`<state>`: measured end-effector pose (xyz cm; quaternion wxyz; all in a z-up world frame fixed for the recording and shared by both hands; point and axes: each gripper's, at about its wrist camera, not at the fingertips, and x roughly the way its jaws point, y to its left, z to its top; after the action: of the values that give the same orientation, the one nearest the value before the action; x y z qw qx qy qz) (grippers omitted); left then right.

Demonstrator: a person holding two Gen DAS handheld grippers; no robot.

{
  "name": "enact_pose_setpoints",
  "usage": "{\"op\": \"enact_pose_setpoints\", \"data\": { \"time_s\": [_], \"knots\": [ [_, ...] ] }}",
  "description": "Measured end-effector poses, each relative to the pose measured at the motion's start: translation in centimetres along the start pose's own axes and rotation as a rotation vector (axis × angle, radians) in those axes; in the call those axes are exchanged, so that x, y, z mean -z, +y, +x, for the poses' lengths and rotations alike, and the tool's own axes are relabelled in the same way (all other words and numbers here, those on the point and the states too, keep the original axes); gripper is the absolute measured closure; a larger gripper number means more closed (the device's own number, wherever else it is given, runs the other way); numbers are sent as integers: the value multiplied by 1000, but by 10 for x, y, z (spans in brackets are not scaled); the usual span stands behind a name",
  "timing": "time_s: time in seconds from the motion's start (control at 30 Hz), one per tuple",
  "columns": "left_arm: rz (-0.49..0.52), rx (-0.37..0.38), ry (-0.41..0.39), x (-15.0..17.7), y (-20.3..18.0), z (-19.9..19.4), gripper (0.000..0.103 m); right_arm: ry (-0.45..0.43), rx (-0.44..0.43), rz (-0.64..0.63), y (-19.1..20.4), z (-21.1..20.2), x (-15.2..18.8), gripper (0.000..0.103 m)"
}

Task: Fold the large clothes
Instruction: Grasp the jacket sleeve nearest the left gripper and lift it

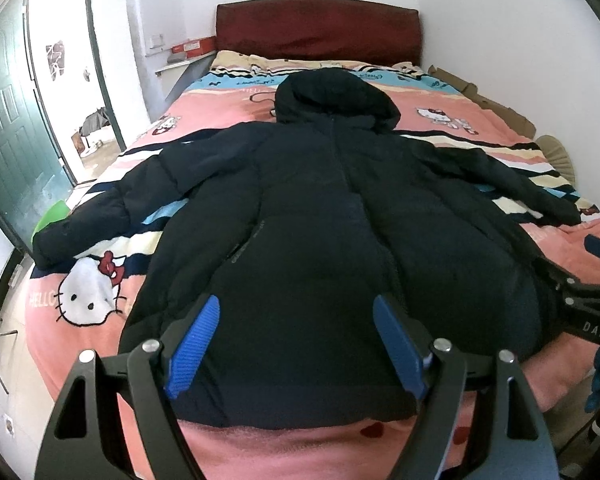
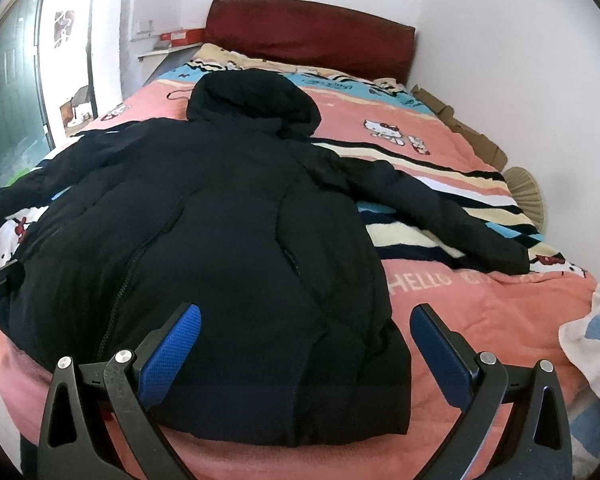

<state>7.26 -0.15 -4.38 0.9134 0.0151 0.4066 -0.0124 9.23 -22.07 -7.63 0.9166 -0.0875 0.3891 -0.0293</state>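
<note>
A large black hooded puffer jacket (image 1: 320, 208) lies spread flat on the bed, hood towards the headboard, both sleeves out to the sides; it also shows in the right wrist view (image 2: 220, 232). My left gripper (image 1: 296, 320) is open and empty, hovering over the left part of the jacket's hem. My right gripper (image 2: 306, 328) is open and empty over the hem's right corner. The right gripper's body shows at the right edge of the left wrist view (image 1: 580, 304).
The bed carries a pink Hello Kitty blanket (image 1: 88, 292) and a dark red headboard (image 1: 320, 28). A green door (image 1: 8, 120) stands open at the left. Cardboard (image 2: 468, 132) lies along the right wall. A white and blue cloth (image 2: 592, 344) sits at the bed's near right.
</note>
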Motion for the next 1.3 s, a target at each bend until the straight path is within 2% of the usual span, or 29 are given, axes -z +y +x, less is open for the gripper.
{"op": "enact_pose_setpoints", "data": {
  "time_s": [0.23,0.4,0.53,0.7,0.8,0.9,1.0,1.17,1.3],
  "knots": [
    [-2,76,52,-2,4,13,24,20,0,6,-4,6,-2,0],
    [-107,100,81,-5,33,24,24,33,-3,0,-2,13,-7,0],
    [-291,99,64,-15,101,33,24,37,-5,-8,-2,20,-13,0],
    [-500,28,17,-33,208,58,24,44,6,0,-3,31,-23,0],
    [-661,19,6,-36,274,84,24,47,21,10,-6,39,-32,1],
    [-807,29,4,-30,320,113,24,53,34,13,-7,46,-36,1],
    [-917,26,-3,-21,351,137,24,62,43,12,-8,53,-39,0],
    [-1031,17,-16,-9,377,162,24,78,70,10,-11,63,-43,1],
    [-1130,34,-75,-3,390,168,24,85,83,17,-15,70,-46,1]
  ]
}}
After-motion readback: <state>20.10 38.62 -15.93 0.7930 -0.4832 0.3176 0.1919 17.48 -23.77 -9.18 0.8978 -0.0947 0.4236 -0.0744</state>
